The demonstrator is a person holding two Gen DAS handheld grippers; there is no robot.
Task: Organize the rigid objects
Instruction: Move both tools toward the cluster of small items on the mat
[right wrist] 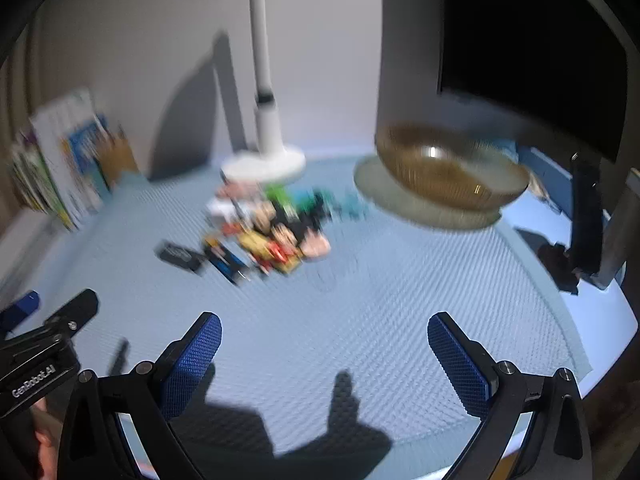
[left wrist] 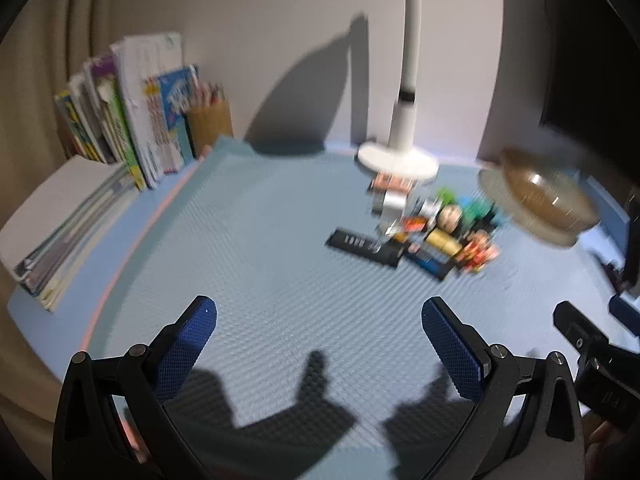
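A heap of small rigid objects (left wrist: pixel 432 232) lies on the light blue textured mat (left wrist: pixel 260 264), right of centre in the left wrist view and blurred (right wrist: pixel 264 236) in the right wrist view. It holds black bars, a yellow cylinder, a silver piece and colourful figures. Beside the heap stands an amber glass bowl (left wrist: pixel 540 200) on a pale round plate (right wrist: pixel 424 208). My left gripper (left wrist: pixel 318 320) hovers open over bare mat, well short of the heap. My right gripper (right wrist: pixel 324 332) is open too, with nothing between its fingers.
A white desk lamp (left wrist: pixel 400 156) stands behind the heap. Books (left wrist: pixel 132 120) and a pencil cup (left wrist: pixel 208 120) line the back left, with stacked books (left wrist: pixel 64 232) flat in front. A dark monitor (right wrist: pixel 532 52) and its stand (right wrist: pixel 584 216) are at the right.
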